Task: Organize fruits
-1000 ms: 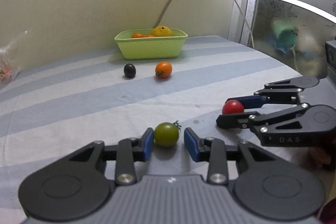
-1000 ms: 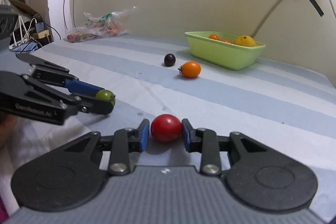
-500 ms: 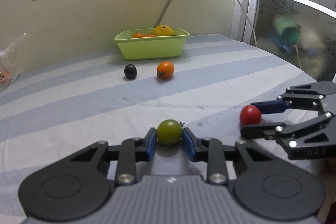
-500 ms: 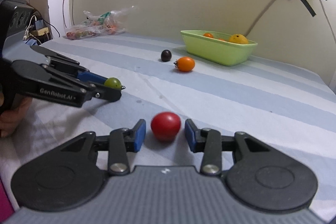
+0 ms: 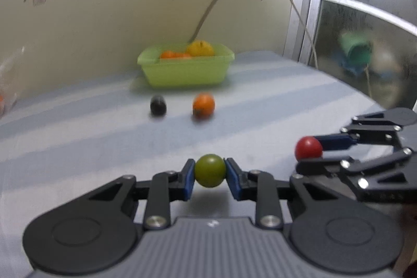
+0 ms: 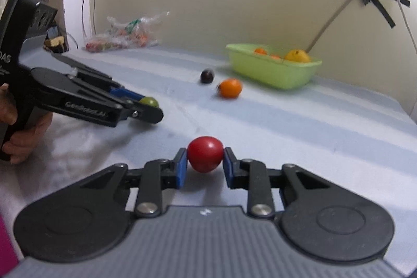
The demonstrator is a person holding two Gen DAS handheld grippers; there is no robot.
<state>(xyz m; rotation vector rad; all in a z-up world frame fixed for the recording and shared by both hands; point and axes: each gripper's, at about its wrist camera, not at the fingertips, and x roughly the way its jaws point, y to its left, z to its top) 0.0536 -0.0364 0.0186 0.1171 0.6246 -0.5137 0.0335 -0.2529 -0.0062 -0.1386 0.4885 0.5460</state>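
Left tool (image 5: 210,171) clamped on one green tomato (image 5: 210,170), right tool (image 6: 204,160) on one red tomato (image 6: 205,153).

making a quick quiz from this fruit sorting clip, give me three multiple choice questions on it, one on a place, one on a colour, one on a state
1. Where does the dark fruit lie?
A. inside the green tub
B. on the striped cloth in front of the tub, beside the orange fruit
C. between the left tool's fingers

2. What colour is the fruit in the right tool?
A. red
B. yellow
C. black

3. What is the state of the left tool?
A. wide open over bare cloth
B. shut on nothing
C. shut on the green tomato

Answers:
1 B: it sits on the cloth next to the orange fruit, short of the green tub.
2 A: the red tomato sits between its blue pads.
3 C: both pads press the green tomato, with its shadow on the cloth beneath it.
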